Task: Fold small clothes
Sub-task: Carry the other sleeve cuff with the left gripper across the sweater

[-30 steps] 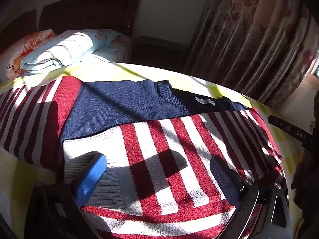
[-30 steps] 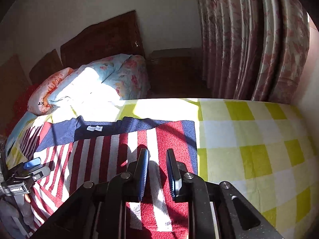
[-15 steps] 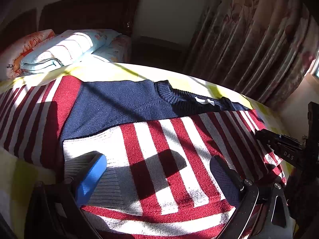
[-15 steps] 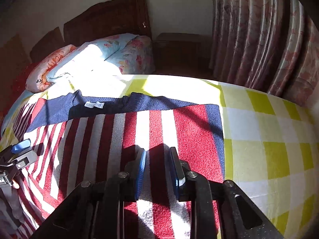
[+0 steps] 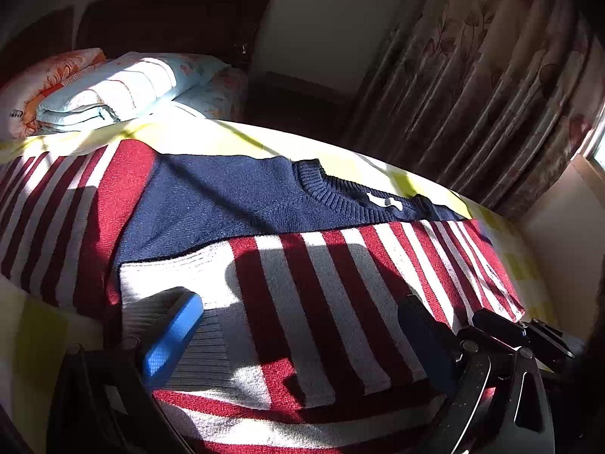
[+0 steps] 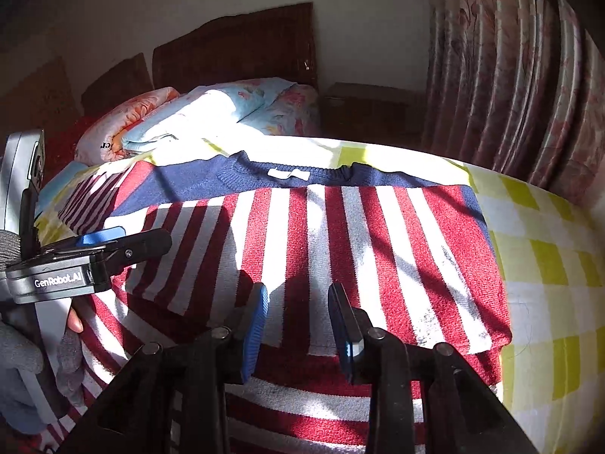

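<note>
Sleeve fold laid; right gripper point(image 6: 298, 325) jaws just opened, empty; left gripper point(image 5: 298, 344) held wide over sweater point(image 6: 340, 246). Hem grasp needed next.

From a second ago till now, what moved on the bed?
The right hand-held gripper slid left across the striped sweater, from near its right edge toward the middle, and its jaws have just been opening, with nothing pinched between them. In the left wrist view it now peeks in behind the left hand-held gripper, which stayed open in place. The sweater and folded quilt lay unchanged.
</note>
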`<state>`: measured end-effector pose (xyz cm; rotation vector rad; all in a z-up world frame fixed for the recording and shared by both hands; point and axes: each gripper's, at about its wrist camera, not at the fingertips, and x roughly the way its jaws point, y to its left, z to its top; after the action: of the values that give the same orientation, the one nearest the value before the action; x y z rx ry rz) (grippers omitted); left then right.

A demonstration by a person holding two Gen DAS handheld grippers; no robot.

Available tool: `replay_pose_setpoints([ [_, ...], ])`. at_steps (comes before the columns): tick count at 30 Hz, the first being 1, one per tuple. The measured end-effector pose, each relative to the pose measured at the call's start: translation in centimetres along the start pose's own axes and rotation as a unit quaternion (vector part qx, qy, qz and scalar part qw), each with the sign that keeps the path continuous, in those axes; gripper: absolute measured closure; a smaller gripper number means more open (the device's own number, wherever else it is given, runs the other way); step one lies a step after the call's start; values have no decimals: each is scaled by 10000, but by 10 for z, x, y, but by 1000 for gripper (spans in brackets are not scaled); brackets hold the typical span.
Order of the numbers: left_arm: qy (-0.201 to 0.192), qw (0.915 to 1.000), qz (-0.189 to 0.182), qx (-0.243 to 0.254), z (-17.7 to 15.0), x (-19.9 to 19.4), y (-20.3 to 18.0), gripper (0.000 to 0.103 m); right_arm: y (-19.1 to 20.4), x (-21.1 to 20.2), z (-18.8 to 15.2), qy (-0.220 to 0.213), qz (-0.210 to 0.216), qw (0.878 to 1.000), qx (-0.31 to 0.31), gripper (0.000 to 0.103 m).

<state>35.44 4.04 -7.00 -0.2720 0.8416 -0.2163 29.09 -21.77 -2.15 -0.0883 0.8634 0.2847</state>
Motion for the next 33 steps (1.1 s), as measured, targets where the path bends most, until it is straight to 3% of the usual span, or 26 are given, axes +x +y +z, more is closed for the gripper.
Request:
replay_pose_setpoints([
  [1,-25,10000,-56,-55,0,-1,2,0,10,10,-2,203,1,9996,-188,68],
  [4,-101,9994,-248,-237,0,-5,8,0,34,15,-4,89,-428,9966,-701,66],
  [8,-280,9964,-464,-659,2,-12,21,0,45,12,6,-94,-60,9986,-523,66],
  [11,-463,9883,-733,-1254,2,-19,42,0,59,35,8,153,-26,9973,-720,66],
  [16,-1111,9591,-1215,-2304,5,-48,87,0,61,39,9,80,15,9972,-741,63],
  [18,-1647,9352,-1079,-2944,3,-72,120,0,55,39,9,78,143,9980,-613,63],
  [21,-2197,8827,-675,-4098,-9,-99,188,0,57,41,10,90,98,9978,-654,63],
  [24,-2097,8565,-61,-4716,-12,-109,255,0,60,42,10,93,38,9974,-716,62],
  [28,-1955,8456,745,-4911,-1,-118,323,0,57,39,9,90,112,9978,-648,62],
  [31,-1606,8451,842,-5028,10,-110,359,0,59,39,9,91,83,9977,-673,62],
  [33,-1509,8496,802,-4991,17,-104,371,0,57,39,9,90,101,9977,-657,61],
])
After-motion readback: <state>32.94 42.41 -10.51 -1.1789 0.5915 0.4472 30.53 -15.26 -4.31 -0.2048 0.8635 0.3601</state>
